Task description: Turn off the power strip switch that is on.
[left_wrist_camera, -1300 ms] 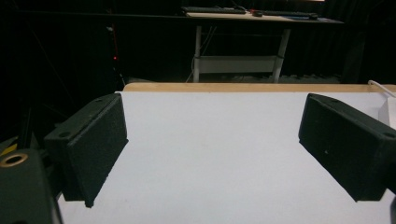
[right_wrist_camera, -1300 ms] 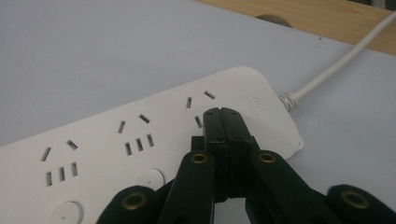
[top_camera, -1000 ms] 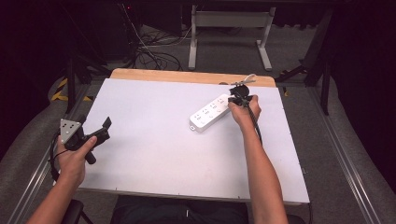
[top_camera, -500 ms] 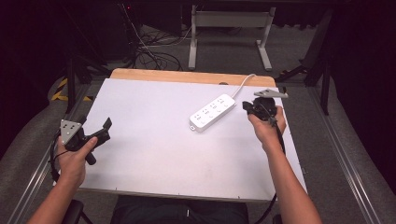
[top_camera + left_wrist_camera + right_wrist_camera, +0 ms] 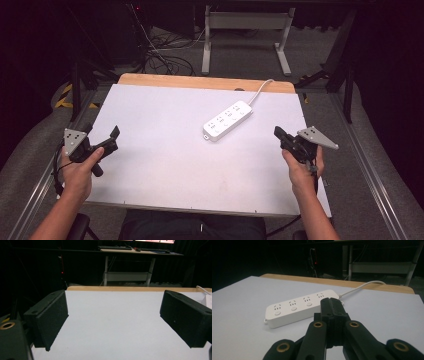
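**Power strip lies free, both tongs held back at the table's near edge**

The power strip (image 5: pixel 227 120) lies slanted on the white table (image 5: pixel 160 150), right of centre and toward the upper part of the high view, its cord (image 5: pixel 261 90) running off toward the wooden far edge. Nothing touches it.

The right tongs (image 5: pixel 278 133) sit at the lower right of the high view, well apart from the strip and pointed roughly toward it. In the right gripper view their jaws are pressed together on nothing, with the strip (image 5: pixel 302 307) lying ahead in the middle of the frame.

The left tongs (image 5: pixel 113 136) hover at the lower left of the high view, jaws spread wide; the left gripper view shows bare table between them and a sliver of the strip (image 5: pixel 208 300) at the right edge.

This looks like a pause between handling steps, or the end of one. If the strip is to be taken again, the right tongs must first spread, then reach forward to it.
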A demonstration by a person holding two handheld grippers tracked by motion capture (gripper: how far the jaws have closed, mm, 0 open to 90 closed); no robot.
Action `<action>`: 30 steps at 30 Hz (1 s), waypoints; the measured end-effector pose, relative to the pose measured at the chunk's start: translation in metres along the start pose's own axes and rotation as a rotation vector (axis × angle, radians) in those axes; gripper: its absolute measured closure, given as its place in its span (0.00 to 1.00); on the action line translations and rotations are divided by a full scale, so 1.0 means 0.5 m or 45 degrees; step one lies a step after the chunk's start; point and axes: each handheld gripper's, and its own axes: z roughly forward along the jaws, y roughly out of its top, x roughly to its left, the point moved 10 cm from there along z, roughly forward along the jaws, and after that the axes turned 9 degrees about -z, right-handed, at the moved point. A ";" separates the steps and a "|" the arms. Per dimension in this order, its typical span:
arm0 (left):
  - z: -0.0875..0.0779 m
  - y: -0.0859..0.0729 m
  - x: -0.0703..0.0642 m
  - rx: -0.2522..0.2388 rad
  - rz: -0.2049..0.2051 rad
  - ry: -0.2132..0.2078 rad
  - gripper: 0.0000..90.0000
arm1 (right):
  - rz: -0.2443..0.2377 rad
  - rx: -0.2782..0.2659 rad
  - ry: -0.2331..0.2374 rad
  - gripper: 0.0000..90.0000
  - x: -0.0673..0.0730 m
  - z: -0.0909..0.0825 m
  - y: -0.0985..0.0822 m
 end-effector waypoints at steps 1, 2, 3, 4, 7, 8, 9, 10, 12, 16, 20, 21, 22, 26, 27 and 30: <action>0.001 0.001 0.001 -0.001 0.003 0.003 0.09 | 0.007 -0.012 -0.006 1.00 0.002 -0.007 -0.003; 0.001 0.001 0.001 0.000 0.005 0.000 0.09 | 0.010 -0.030 -0.007 1.00 0.005 -0.012 -0.003; 0.001 0.001 0.000 -0.002 0.006 -0.001 0.09 | -0.001 -0.048 -0.012 1.00 0.006 -0.017 -0.003; 0.001 0.001 0.000 -0.001 0.007 -0.001 0.09 | -0.012 -0.060 -0.022 1.00 0.005 -0.019 -0.001; 0.003 0.001 -0.001 0.000 0.008 0.001 0.09 | -0.042 -0.112 -0.046 1.00 -0.003 -0.020 0.007; 0.002 0.001 -0.001 -0.001 0.010 0.002 0.09 | -0.046 -0.126 -0.050 1.00 -0.004 -0.019 0.008; 0.002 0.001 -0.001 -0.001 0.010 0.000 0.09 | -0.049 -0.136 -0.056 1.00 -0.006 -0.019 0.007; 0.001 0.001 0.000 -0.003 0.008 0.001 0.09 | -0.054 -0.143 -0.056 1.00 -0.007 -0.019 0.007; 0.001 0.002 0.002 -0.006 0.002 0.003 0.09 | -0.059 -0.162 -0.063 1.00 -0.008 -0.020 0.010; 0.000 0.002 0.003 -0.006 0.000 0.006 0.09 | -0.069 -0.179 -0.058 0.94 -0.005 -0.019 0.013; 0.000 0.001 0.001 -0.003 0.001 0.002 0.09 | -0.077 -0.185 -0.076 0.56 -0.002 -0.014 0.015; 0.000 0.001 0.001 -0.002 0.003 0.003 0.09 | -0.067 -0.191 -0.078 0.45 -0.003 -0.011 0.017; 0.000 0.001 0.001 -0.002 0.003 0.004 0.09 | -0.049 -0.192 -0.084 0.37 -0.006 -0.009 0.017; -0.001 0.002 0.004 -0.003 0.006 0.005 0.09 | -0.038 -0.170 -0.096 0.10 -0.018 -0.002 0.007; -0.001 0.001 0.004 -0.003 0.001 0.007 0.09 | -0.039 -0.167 -0.099 0.06 -0.021 0.000 0.005; -0.001 0.001 0.004 -0.002 0.003 0.006 0.09 | -0.065 -0.139 -0.120 0.05 -0.026 0.003 -0.002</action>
